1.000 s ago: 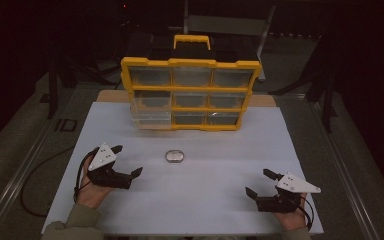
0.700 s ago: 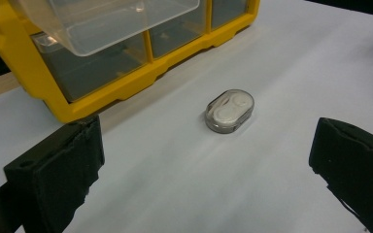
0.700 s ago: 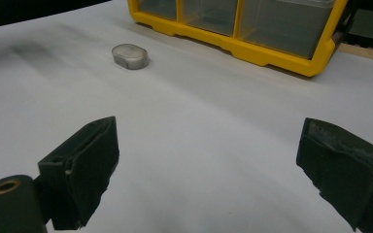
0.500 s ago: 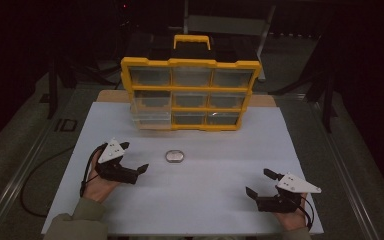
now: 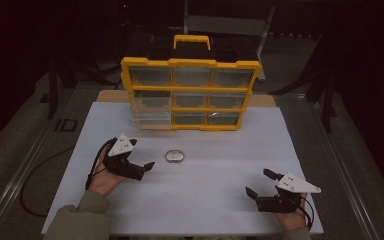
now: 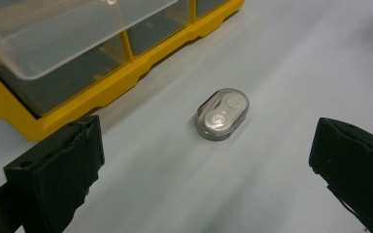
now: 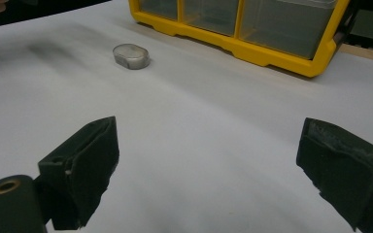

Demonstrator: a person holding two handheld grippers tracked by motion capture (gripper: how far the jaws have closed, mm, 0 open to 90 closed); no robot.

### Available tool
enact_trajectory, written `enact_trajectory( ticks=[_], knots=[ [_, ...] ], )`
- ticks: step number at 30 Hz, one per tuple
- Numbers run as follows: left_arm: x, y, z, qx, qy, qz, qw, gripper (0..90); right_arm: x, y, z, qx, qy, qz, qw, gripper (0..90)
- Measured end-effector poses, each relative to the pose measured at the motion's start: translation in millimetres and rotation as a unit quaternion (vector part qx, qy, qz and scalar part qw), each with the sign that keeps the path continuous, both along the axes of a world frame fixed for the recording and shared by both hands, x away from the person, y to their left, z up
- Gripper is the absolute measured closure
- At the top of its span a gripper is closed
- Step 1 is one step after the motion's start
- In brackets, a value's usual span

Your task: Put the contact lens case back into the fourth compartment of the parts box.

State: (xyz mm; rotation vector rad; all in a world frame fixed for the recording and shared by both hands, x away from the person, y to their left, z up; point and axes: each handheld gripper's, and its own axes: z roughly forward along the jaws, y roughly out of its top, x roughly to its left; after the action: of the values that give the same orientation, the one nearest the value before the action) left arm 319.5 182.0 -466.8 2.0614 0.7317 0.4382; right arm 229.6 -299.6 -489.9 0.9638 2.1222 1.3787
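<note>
Behind the yellow organizer [image 5: 190, 95], at twelve o'clock on the counter [image 5: 200, 185], the room falls into darkness and little can be made out; a grey frame stands there, its lower part hidden by the organizer's handle [image 5: 192, 41]. Drawer contents cannot be read through the clear fronts. One drawer [image 5: 151, 118], at the lower left of the organizer, is pulled out; in the left gripper view its clear front is cut off by the top edge. The person's forearms are cropped at six o'clock in the high view, a sleeve [image 5: 77, 222] showing at the left.

Left gripper [image 5: 145, 168]: held at about eight o'clock on the counter, hand [image 5: 105, 175] beneath it, jaws apart and aimed toward three o'clock at the small oval case [image 5: 175, 156], which lies on the counter near its centre, just in front of the organizer and free of both jaws. In the left gripper view the case [image 6: 222, 113] sits between and beyond the spread jaws.

Right gripper [image 5: 260, 182]: low at about four o'clock, jaws apart and empty, pointing toward ten o'clock, well apart from the case.
</note>
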Motion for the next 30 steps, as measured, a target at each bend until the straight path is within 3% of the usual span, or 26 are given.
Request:
enact_trajectory(
  ticks=[8,21,30],
  knots=[
    [8.0,-6.9,6.0,0.018,0.004,-0.021,0.9996,0.2,0.1,-0.4,0.1,0.002,-0.002,0.001,1.0000,7.7],
    [18.6,-15.1,4.2,0.040,0.022,-0.043,0.9980,0.2,0.1,0.0,0.0,0.000,-0.002,0.001,1.0000,7.8],
    [25.8,-20.6,3.1,0.045,0.026,-0.053,0.9972,0.2,0.2,-0.3,-0.2,0.002,-0.002,0.002,1.0000,7.8]
  ],
)
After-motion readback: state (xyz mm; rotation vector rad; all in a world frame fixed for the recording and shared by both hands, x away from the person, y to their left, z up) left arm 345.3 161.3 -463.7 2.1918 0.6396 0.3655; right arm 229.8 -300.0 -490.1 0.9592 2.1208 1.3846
